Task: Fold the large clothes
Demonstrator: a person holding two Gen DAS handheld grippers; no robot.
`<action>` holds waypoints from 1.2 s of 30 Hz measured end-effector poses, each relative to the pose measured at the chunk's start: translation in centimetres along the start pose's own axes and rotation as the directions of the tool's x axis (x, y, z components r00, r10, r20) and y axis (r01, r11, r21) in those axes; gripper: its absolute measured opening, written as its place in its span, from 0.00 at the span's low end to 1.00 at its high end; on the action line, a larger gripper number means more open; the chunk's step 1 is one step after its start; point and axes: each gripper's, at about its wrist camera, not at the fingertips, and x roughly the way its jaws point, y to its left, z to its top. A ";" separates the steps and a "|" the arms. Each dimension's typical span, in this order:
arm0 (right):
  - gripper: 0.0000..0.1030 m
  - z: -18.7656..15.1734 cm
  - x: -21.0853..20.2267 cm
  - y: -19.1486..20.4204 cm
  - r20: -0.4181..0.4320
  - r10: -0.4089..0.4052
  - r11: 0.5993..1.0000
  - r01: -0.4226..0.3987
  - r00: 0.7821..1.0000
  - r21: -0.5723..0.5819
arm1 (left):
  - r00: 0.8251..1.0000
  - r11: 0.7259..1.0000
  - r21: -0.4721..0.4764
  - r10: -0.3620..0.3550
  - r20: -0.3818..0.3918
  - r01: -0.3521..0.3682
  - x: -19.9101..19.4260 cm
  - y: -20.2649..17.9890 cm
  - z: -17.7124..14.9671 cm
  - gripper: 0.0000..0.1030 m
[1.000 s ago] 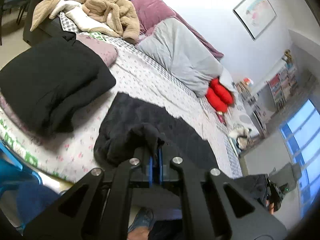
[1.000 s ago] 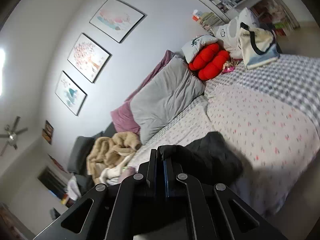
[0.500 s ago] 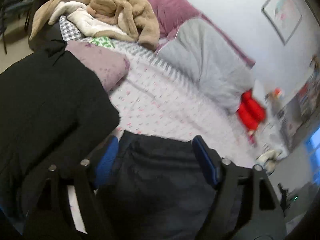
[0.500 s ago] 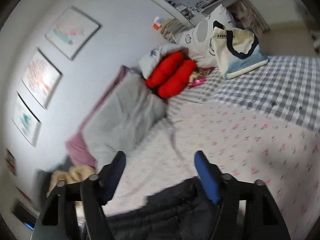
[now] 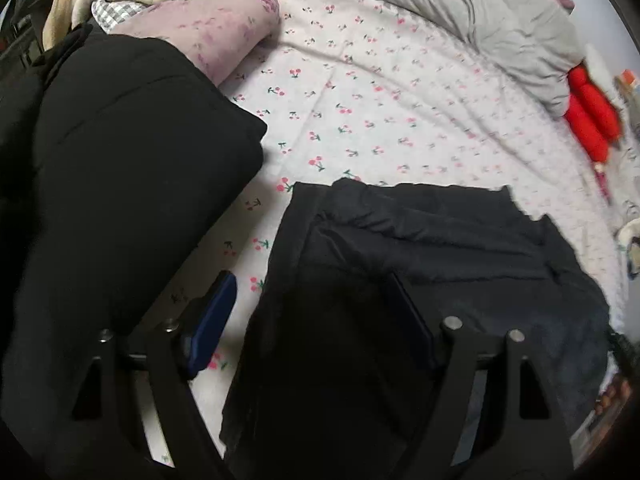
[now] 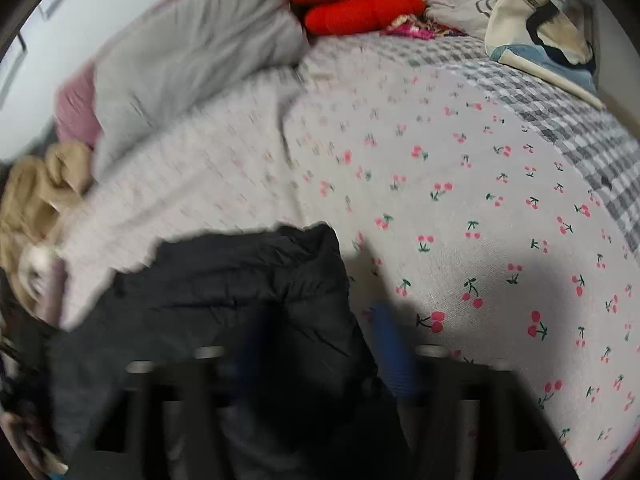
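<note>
My left gripper [image 5: 312, 316] stood with jaws spread wide over the dark jacket's [image 5: 420, 280] left edge. My right gripper [image 6: 324, 344], blurred, also gaped over its right edge. The jacket lay folded on the cherry-print sheet [image 5: 380, 92], beside a black folded garment [image 5: 120, 168].

Bed [image 5: 360, 92] carrying clothes and pillows

A dark jacket [image 5: 420, 280] is lying flat beside a folded black coat [image 5: 120, 160]; grey pillow [image 5: 460, 12] and red cushion [image 5: 592, 120] are resting further back.

black bundle [image 5: 120, 184] blocks left; sheet [image 5: 380, 92] open.
</note>
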 end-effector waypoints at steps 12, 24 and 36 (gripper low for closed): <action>0.05 4.3 1.2 4.4 0.127 -0.146 0.989 0.146 0.981 0.009 | 0.981 0.995 0.061 0.063 0.181 -0.075 -1.3 -4.0 4.6 0.06; 0.05 6.0 6.6 4.7 0.071 -0.225 0.974 0.224 0.972 0.016 | 0.981 0.987 0.009 0.156 0.118 -0.158 5.1 -3.5 5.8 0.06; 0.11 5.9 9.8 4.1 -0.005 -0.209 0.978 0.209 0.978 -0.003 | 0.966 0.968 -0.011 0.251 0.067 -0.251 7.6 -3.0 5.2 0.04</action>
